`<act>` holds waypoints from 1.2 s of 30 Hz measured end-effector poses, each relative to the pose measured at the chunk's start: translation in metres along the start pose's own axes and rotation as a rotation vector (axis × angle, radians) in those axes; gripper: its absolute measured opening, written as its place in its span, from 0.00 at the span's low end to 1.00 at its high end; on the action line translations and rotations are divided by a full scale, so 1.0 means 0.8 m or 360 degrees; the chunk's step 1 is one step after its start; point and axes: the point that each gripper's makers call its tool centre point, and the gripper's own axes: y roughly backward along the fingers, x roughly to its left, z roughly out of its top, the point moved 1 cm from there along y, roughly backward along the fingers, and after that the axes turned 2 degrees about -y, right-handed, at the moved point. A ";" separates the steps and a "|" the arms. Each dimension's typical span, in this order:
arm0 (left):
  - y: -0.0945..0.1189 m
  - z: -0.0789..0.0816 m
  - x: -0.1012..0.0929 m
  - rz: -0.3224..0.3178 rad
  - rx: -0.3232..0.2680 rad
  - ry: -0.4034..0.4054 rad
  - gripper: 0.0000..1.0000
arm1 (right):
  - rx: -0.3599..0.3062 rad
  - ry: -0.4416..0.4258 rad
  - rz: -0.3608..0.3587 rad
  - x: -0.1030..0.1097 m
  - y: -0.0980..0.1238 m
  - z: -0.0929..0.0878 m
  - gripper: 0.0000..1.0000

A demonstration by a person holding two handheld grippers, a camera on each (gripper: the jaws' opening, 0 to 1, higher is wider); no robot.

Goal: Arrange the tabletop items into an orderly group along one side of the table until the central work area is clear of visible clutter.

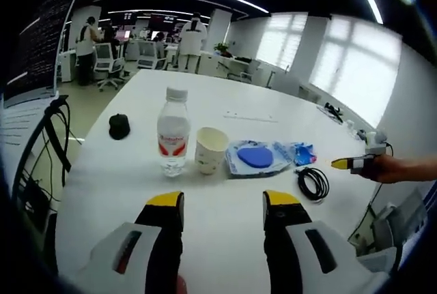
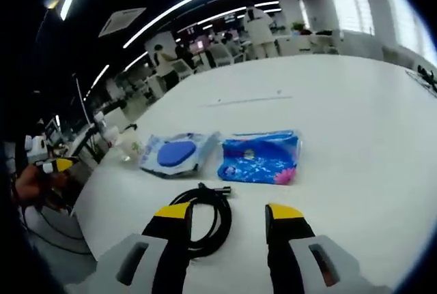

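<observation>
Presently both claws stand open and empty over the white table. Ahead of the left gripper a water bottle, paper cup and wipes pack already form a row. Just ahead of the right gripper lie the blue tissue pack and, nearest, the black cable coil, evidently unsorted.
</observation>
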 end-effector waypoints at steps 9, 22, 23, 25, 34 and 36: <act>0.014 -0.002 0.007 -0.0031 -0.0018 -0.0017 0.52 | -0.0014 0.0107 0.0111 0.047 0.033 -0.013 0.70; 0.031 0.002 -0.001 -0.0060 -0.0036 -0.0042 0.56 | -0.0035 0.0114 0.0124 0.084 0.047 -0.028 0.80; 0.032 0.001 -0.001 -0.0061 -0.0035 -0.0045 0.56 | -0.0039 0.0105 0.0124 0.088 0.049 -0.029 0.79; 0.032 -0.001 -0.003 -0.0065 -0.0035 -0.0049 0.56 | -0.0038 0.0100 0.0123 0.090 0.048 -0.030 0.79; 0.041 -0.014 -0.002 -0.0064 -0.0034 -0.0022 0.56 | -0.0037 0.0057 0.0104 0.096 0.057 -0.039 0.77; 0.043 -0.016 -0.004 -0.0067 -0.0033 -0.0003 0.55 | -0.0033 0.0050 0.0101 0.099 0.060 -0.045 0.76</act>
